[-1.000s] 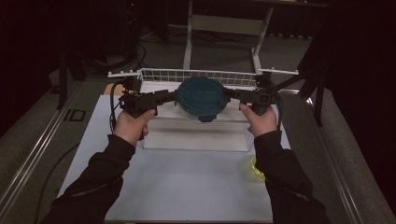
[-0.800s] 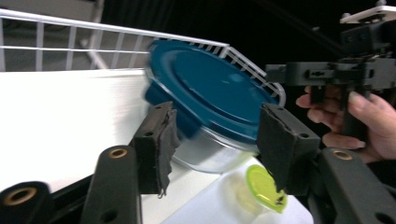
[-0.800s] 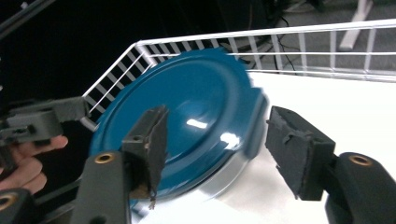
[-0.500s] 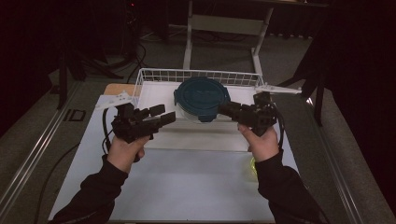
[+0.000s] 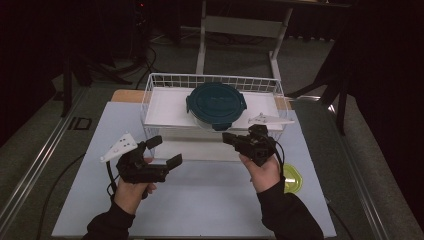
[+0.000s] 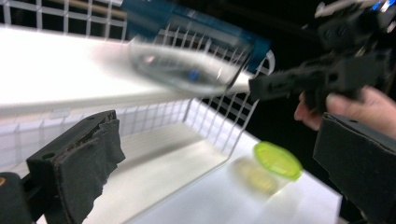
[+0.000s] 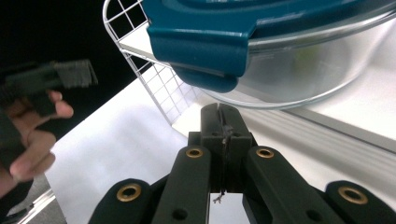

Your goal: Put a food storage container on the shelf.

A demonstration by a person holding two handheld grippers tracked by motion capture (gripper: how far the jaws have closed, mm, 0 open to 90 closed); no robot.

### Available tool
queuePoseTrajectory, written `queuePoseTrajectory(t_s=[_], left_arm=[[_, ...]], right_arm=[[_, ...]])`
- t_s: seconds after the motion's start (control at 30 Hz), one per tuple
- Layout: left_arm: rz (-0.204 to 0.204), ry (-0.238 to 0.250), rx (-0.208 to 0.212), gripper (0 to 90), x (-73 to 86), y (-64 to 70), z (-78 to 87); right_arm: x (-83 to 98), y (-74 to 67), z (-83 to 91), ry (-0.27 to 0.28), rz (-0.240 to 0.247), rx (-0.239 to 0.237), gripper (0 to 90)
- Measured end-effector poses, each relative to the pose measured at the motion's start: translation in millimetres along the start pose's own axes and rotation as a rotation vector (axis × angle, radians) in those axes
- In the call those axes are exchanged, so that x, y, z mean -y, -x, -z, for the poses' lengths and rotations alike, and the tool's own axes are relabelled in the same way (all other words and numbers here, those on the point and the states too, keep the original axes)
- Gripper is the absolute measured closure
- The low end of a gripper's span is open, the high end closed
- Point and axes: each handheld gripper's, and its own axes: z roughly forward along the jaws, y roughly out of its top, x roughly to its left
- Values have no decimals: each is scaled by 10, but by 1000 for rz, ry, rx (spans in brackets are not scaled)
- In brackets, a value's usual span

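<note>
Glass container (image 5: 216, 106) with teal lid: sitting in the white wire basket (image 5: 155, 82) toward the table's far edge, untouched. Left gripper (image 5: 166, 152): hovering nearer the front-left, jaws just been opening, standing spread, nothing between. Right gripper (image 5: 229, 137): hovering just before the basket, jaws just been closing, pressed together, empty.

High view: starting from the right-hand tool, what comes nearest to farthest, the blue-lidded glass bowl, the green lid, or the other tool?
From the right tool:
1. Blue-lidded glass bowl, just beyond, in the wire basket.
2. Green lid, behind, at the table's right edge.
3. Left tool, across the table.
</note>
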Motion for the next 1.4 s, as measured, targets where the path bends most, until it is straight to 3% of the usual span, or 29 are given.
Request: queuePoseTrajectory(t_s=[0.13, 0.3, 0.73, 0.93, 1.03, 1.17, 1.27, 1.37, 1.4], left_arm=[[-68, -18, -27, 15, 147, 84, -7], [-113, -8, -47, 15, 261, 156, -33], [-111, 1, -38, 15, 377, 154, -59], [-135, -4, -40, 15, 393, 171, -63], [-136, 1, -41, 15, 392, 170, -53], [-143, 10, -34, 15, 391, 187, -29], [-151, 10, -35, 15, 407, 192, -12], [-164, 8, -32, 15, 430, 190, 3], [-170, 17, -25, 15, 439, 192, 12]], right_arm=[[-15, 23, -68, 9, -8, 8, 899], [-74, 59, -126, 18, -22, 13, 900], [-222, 113, -275, 25, -23, 49, 899], [-212, 158, -287, 35, -47, 26, 897], [-177, 130, -252, 28, -30, 15, 895], [-103, 68, -170, 26, 9, 7, 850], [-31, 29, -104, 23, 25, -24, 784], [71, -35, -7, 34, 55, -47, 662], [105, -53, 24, 46, 75, -40, 572]])
